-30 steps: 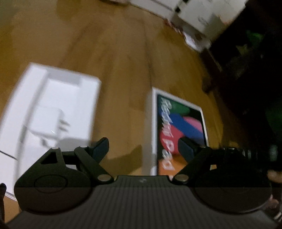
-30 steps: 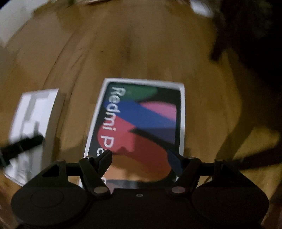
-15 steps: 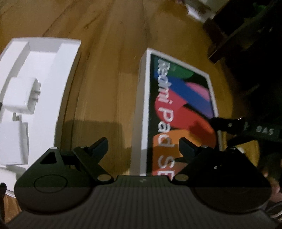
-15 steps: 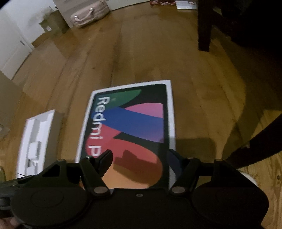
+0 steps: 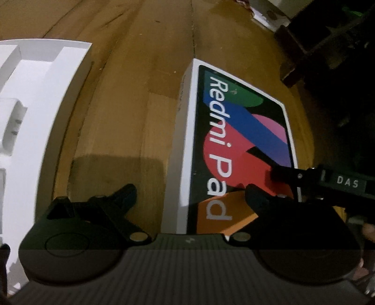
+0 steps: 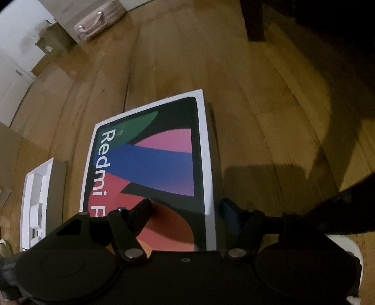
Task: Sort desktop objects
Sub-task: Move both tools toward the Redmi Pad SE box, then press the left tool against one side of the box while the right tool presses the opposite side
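A Redmi Pad box lid [image 5: 236,143] with a colourful print lies flat on the wooden floor; it also shows in the right wrist view [image 6: 152,164]. A white box tray [image 5: 39,112] holding a white charger [image 5: 11,126] lies to its left, also in the right wrist view [image 6: 37,201]. My left gripper [image 5: 189,197] is open, low over the lid's near left edge. My right gripper [image 6: 185,208] is open, astride the lid's near right edge; its finger [image 5: 290,176] shows over the lid in the left wrist view.
Wooden floor [image 6: 257,117] all around. A dark furniture leg [image 6: 255,21] stands at the back, and a pink bag [image 6: 98,21] and white doors [image 6: 14,70] at the far left. White boxes [image 5: 264,14] and dark furniture [image 5: 328,47] lie at the far right.
Both grippers have moved down and closer to the Redmi Pad lid, which now fills more of each view. The right gripper's finger has come in over the lid. Both stay open.
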`<state>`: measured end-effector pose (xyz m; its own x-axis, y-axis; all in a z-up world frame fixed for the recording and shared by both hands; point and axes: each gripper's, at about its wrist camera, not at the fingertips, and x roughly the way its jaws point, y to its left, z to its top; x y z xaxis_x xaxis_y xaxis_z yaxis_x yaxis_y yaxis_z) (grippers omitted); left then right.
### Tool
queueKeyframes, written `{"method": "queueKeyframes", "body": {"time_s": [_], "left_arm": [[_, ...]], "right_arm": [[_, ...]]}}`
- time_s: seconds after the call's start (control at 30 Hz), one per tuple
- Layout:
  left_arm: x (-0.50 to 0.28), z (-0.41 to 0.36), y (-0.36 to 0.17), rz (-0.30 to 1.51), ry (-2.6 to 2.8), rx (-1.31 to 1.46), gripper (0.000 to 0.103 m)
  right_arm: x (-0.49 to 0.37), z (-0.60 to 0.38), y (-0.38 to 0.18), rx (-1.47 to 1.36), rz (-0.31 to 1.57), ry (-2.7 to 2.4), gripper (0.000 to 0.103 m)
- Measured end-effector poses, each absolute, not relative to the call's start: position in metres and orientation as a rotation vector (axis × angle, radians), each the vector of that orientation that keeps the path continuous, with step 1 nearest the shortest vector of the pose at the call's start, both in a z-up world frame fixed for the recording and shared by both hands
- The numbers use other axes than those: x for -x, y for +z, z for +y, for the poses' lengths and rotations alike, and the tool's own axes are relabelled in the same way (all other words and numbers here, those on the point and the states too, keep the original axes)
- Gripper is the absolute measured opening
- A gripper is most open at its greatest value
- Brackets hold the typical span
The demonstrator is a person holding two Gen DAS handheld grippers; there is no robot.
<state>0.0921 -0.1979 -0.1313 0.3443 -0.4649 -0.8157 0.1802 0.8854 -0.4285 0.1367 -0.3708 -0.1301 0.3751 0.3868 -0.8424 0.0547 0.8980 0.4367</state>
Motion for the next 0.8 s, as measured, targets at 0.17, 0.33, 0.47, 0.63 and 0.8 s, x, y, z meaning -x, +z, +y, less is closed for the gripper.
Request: {"method": "queueKeyframes", "body": {"time_s": [0.17,0.33,0.47,0.63,0.8], "left_arm": [[-0.080,-0.221,-0.128,1.128,-0.452,0.195,0.098],[-0.075,-0.216,-0.124,1.129,-0.451,0.194,0.094],[-0.072,-0.215,-0.121,1.148,-0.410,0.205,0.095],[-0.063,-0.204,-0.099,1.084,-0.394,0.211,0.095],[-0.054,-0.195,-0.077,1.011,-0.410,0.164,0.095]], "right_arm": [[-0.130,-0.342,-0.133,-0.344,1.144,0.268,0.089],[-0.128,-0.334,-0.131,-0.341,1.125,0.268,0.091],[-0.128,-0.333,-0.123,-0.332,1.122,0.290,0.086],[-0.128,-0.331,-0.113,-0.321,1.118,0.319,0.080],[-0.118,-0.332,-0.091,-0.316,1.053,0.366,0.080]]}}
